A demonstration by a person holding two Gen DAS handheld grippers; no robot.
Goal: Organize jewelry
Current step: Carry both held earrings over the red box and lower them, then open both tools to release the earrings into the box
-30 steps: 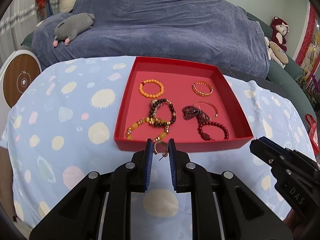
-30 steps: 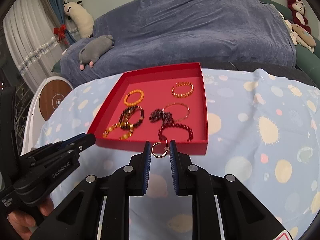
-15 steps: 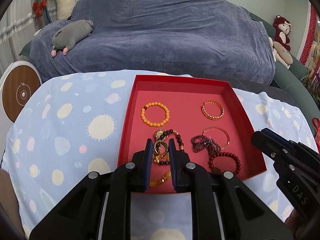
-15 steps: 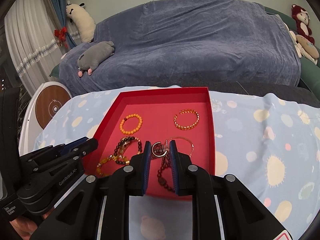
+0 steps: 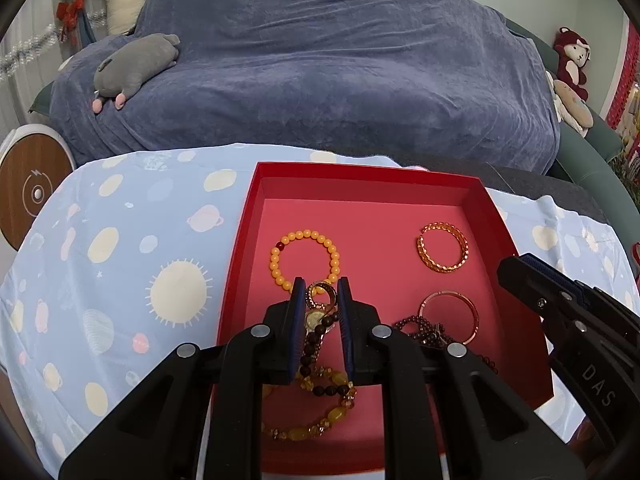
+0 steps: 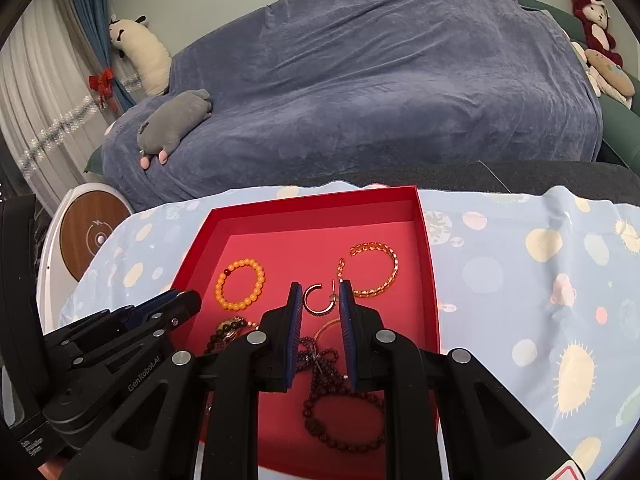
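My left gripper (image 5: 321, 291) is shut on a small gold hoop earring (image 5: 320, 294), held over the near middle of the red tray (image 5: 360, 171). My right gripper (image 6: 319, 298) is shut on a matching hoop earring (image 6: 316, 300), above the tray (image 6: 316, 200) floor. In the tray lie an orange bead bracelet (image 5: 306, 260), a gold chain bangle (image 5: 442, 246), a thin rose-gold bangle (image 5: 448, 312), a dark red bead bracelet (image 6: 344, 420) and an amber bead bracelet (image 5: 312, 420). The fingers partly hide the bracelets nearest me.
The tray sits on a light blue cloth with suns and planets (image 5: 120, 280). Behind it stands a sofa under a dark blue cover (image 5: 320, 80) with a grey plush toy (image 5: 136, 64). A round white and wood device (image 5: 32, 196) is at the left.
Both grippers have moved forward from in front of the tray's near wall to above its floor, each carrying its earring. The bracelets in the tray have not moved.
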